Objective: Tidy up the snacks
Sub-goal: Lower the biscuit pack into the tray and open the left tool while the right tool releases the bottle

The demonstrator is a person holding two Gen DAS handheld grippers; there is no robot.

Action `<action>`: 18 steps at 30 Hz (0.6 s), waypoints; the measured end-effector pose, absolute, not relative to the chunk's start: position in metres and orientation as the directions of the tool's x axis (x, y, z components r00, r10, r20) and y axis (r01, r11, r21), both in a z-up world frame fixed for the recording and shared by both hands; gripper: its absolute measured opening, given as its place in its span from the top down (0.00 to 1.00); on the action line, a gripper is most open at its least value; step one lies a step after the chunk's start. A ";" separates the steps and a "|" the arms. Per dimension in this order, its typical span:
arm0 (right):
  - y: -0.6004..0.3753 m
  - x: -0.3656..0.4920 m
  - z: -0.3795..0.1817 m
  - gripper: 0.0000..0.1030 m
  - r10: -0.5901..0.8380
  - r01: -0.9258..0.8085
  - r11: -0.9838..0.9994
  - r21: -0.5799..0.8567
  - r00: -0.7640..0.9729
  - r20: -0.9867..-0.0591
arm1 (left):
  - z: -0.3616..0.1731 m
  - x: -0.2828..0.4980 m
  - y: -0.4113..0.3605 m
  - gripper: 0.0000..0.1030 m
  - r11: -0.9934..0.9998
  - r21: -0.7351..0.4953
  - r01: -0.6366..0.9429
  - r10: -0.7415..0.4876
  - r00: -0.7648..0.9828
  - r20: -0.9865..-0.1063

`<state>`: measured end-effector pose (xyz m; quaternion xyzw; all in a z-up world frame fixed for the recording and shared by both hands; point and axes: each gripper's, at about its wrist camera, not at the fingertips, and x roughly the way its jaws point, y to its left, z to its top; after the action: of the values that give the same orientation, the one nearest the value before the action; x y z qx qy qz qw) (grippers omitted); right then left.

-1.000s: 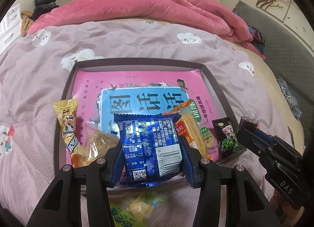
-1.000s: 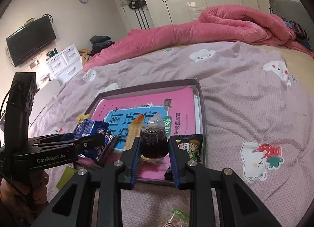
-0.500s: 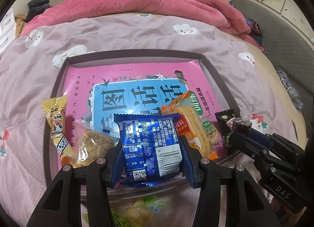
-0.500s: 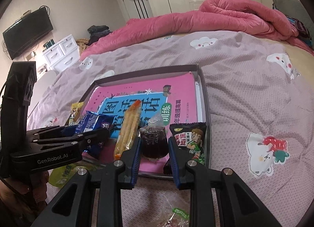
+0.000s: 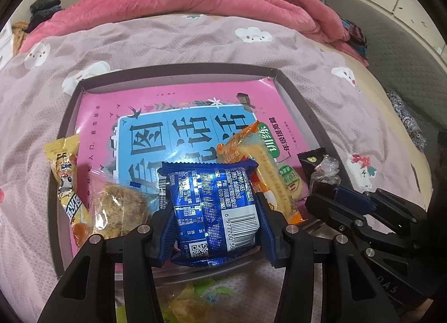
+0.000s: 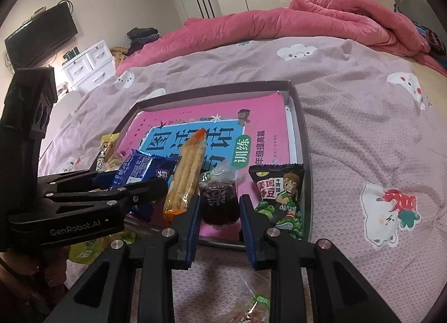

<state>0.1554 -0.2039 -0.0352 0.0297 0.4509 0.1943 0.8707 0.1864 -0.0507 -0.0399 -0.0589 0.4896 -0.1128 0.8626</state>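
Note:
My left gripper [image 5: 213, 212] is shut on a blue foil snack packet [image 5: 212, 197], held just above the near edge of a dark shallow tray [image 5: 178, 67]. The right wrist view shows that gripper [image 6: 134, 183] and packet [image 6: 139, 169] from the side. My right gripper [image 6: 220, 203] is shut on a dark jelly cup [image 6: 219, 207] in clear wrap, low over the tray's near right corner. A pink book [image 5: 178, 105] lines the tray. On it lie a yellow packet [image 5: 65, 172], a clear-wrapped brown cake [image 5: 120, 205], a long orange cracker pack [image 6: 187, 177] and a black pea packet [image 6: 279, 191].
A green-yellow packet [image 5: 190, 300] and a clear-wrapped snack [image 6: 251, 306] lie on the mauve bedspread [image 6: 363, 133] in front of the tray. A rumpled pink duvet [image 6: 307, 21] runs along the far side. A white dresser [image 6: 89, 66] and a TV stand at left.
My right gripper has sunk a little with the jelly cup towards the tray's near right corner. The left gripper has stayed almost still with the blue packet.

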 end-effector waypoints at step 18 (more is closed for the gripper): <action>-0.195 0.157 -0.041 0.73 0.366 -0.336 0.917 0.213 0.501 -0.784 | -0.041 0.187 -0.051 0.50 0.973 -0.187 0.135 -0.230 0.503 -0.833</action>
<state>0.1572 -0.1947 -0.0414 0.0164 0.4566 0.2026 0.8661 0.1868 -0.0513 -0.0411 -0.0489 0.4873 -0.1054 0.8655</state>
